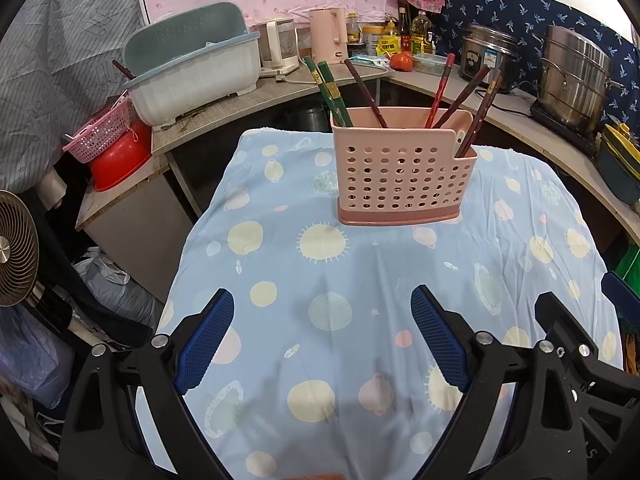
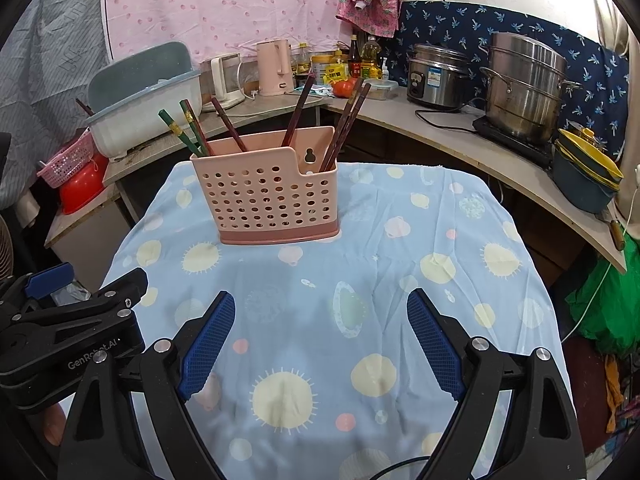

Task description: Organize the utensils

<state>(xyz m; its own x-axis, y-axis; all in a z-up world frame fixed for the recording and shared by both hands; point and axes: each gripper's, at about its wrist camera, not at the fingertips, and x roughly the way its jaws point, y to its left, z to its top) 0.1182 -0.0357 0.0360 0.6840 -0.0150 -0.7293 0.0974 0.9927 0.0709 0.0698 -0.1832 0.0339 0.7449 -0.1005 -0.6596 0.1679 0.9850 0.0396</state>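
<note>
Pink perforated plastic utensil holder (image 1: pixel 404 168) (image 2: pixel 268 192), upright on a darker pink base, standing toward the far end of the cloth-covered bench (image 1: pixel 360 280) (image 2: pixel 320 300), slightly right of centre in the left wrist view and left of centre in the right wrist view. Contents: two green chopsticks (image 1: pixel 328 88) (image 2: pixel 184 128) leaning left at the holder's left end; dark red-brown chopsticks (image 1: pixel 366 92) (image 2: pixel 228 124) in the middle section; further reddish-brown chopsticks (image 1: pixel 478 116) (image 2: pixel 348 120) leaning right in the lower notched compartment at the right end. All tips down, handles above the rim.

Cloth: pale blue, printed with yellow suns, planets and pink dots, lightly creased.

Left gripper (image 1: pixel 322 340): fingers (image 1: pixel 206 340) with blue textured pads spread wide apart, nothing between them, hovering over the near part of the cloth, well short of the holder. Right gripper (image 2: pixel 320 340): fingers (image 2: pixel 210 340) likewise wide apart and holding nothing, over the near cloth; black body of the left gripper visible beside it at the lower left.

Surroundings: grey-blue dish drainer (image 1: pixel 192 68) (image 2: pixel 144 96), pink kettle (image 1: pixel 328 32) (image 2: pixel 274 66), rice cooker (image 1: pixel 488 56) (image 2: pixel 438 76), steel steamer pot (image 1: pixel 572 80) (image 2: pixel 524 88) on the counter behind.
</note>
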